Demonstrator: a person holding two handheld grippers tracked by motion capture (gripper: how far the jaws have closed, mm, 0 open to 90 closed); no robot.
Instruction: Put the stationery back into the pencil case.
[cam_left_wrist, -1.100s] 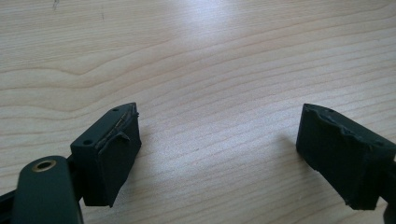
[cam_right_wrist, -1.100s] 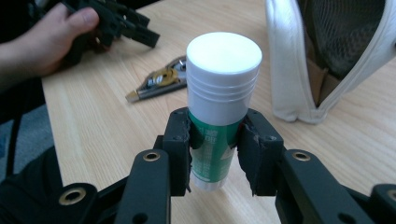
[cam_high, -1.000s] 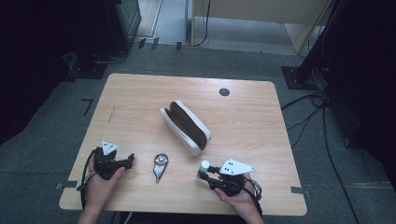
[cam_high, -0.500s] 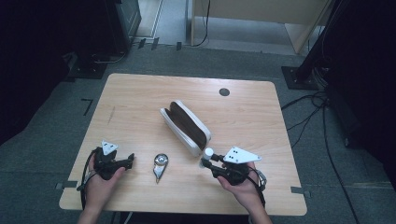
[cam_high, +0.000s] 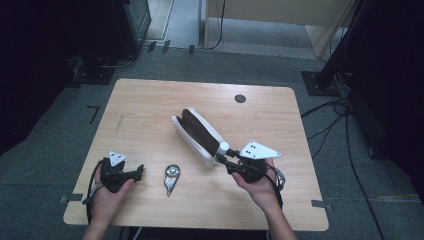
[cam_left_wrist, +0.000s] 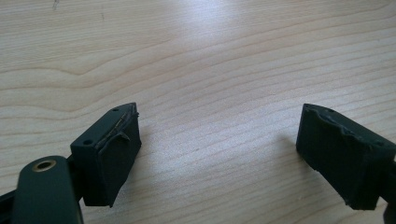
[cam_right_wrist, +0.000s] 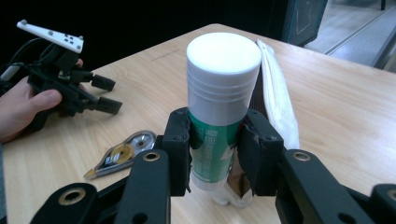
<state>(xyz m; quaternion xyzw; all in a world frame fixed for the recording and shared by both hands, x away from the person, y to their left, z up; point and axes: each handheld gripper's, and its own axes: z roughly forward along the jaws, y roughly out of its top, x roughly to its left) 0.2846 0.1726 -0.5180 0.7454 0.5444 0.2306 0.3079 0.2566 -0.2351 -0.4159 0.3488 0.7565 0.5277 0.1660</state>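
Right hand-held gripper (cam_right_wrist: 217, 156): in its own view the two black jaws rise from the bottom edge and clench the green-labelled body of a glue stick (cam_right_wrist: 222, 100), pads pressed on either side. The stick stands upright at frame centre, white cap uppermost. In the high view this hand-held gripper (cam_high: 223, 155) sits right of centre in the lower half, held by the person's right hand (cam_high: 257, 182), with the white cap at its tip just beside the near end of the pencil case (cam_high: 197, 132); whether the stick touches the case cannot be told.

Left hand-held gripper (cam_left_wrist: 219, 154): in its own view the jaws stand wide apart at the lower left and lower right, released, with bare worktop (cam_left_wrist: 210, 70) between them. In the high view it (cam_high: 137, 171) lies at the lower left in the person's left hand (cam_high: 107, 192).

Correction tape dispenser (cam_high: 171, 177): lies flat on the worktop between the two hand-held grippers, lower centre of the high view, apart from both. In the right gripper view it (cam_right_wrist: 121, 154) appears at lower left.

Pencil case: white, open, dark inside, lying diagonally at the centre of the worktop (cam_high: 150, 107).

Farther off: a small dark round disc (cam_high: 240, 98) near the far edge, upper right of the worktop.
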